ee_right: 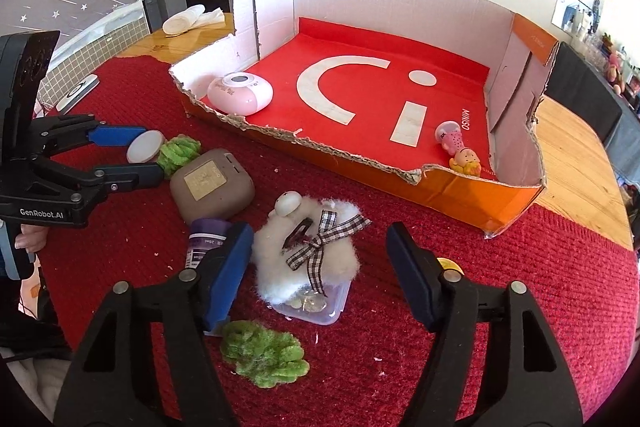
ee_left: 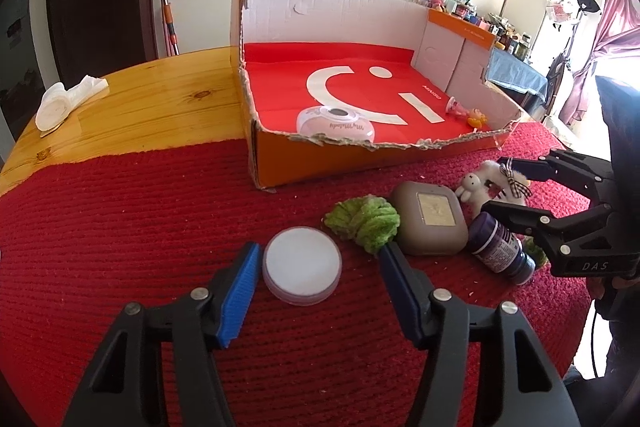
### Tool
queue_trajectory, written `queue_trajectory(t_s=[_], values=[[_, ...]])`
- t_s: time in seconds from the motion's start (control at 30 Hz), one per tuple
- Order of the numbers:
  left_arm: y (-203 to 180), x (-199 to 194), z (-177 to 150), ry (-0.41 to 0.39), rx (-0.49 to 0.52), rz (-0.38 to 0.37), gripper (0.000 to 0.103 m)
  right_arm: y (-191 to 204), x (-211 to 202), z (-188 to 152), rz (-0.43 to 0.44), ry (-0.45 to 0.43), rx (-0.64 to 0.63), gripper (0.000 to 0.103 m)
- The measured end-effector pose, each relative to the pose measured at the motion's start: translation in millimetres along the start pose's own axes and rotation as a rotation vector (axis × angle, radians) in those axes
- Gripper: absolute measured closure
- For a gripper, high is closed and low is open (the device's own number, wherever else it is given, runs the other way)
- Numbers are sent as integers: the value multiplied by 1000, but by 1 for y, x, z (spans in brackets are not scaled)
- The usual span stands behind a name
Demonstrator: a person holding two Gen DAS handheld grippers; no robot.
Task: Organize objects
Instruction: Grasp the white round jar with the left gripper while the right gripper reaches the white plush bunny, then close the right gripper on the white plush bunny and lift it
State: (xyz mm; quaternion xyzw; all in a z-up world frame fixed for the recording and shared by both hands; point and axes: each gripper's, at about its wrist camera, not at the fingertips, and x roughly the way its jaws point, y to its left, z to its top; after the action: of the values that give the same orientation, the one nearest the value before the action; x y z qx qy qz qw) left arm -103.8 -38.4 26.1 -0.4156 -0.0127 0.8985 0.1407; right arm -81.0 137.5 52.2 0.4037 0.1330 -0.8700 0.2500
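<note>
Left gripper (ee_left: 318, 259) part open, straddling white round tin (ee_left: 302, 265) on the red mat (ee_left: 120, 227); pads not pressing it. Right gripper (ee_right: 318, 263) part open around fluffy white plush (ee_right: 308, 259), left pad touching, right pad clear.

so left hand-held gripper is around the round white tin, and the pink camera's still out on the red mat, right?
Not quite. The pink camera already lies inside the cardboard box, as the right wrist view shows. The left hand-held gripper is indeed around the round white tin.
</note>
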Motion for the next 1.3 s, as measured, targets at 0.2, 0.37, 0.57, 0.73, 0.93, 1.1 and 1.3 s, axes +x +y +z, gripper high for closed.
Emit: queue_trajectory(t_s=[0.2, 0.37, 0.57, 0.73, 0.93, 1.1, 1.3], values=[[-2, -1, 0, 1, 3, -19, 58, 1, 1, -1, 50, 7, 4, 60], [-2, -1, -1, -1, 5, -13, 60, 0, -1, -1, 57, 0, 10, 64], [-2, -3, -2, -2, -3, -14, 60, -4, -4, -1, 67, -12, 29, 70], [-1, -7, -3, -7, -10, -13, 60, -5, -7, -1, 66, -20, 33, 70], [-1, -13, -2, -23, -14, -13, 60, -5, -11, -2, 69, -32, 37, 73], [-3, -19, -3, -33, -15, -13, 60, -4, -17, -4, 76, -47, 46, 74], [-7, -26, -4, -47, -11, -12, 60, -3, -25, -5, 72, -66, 46, 74]])
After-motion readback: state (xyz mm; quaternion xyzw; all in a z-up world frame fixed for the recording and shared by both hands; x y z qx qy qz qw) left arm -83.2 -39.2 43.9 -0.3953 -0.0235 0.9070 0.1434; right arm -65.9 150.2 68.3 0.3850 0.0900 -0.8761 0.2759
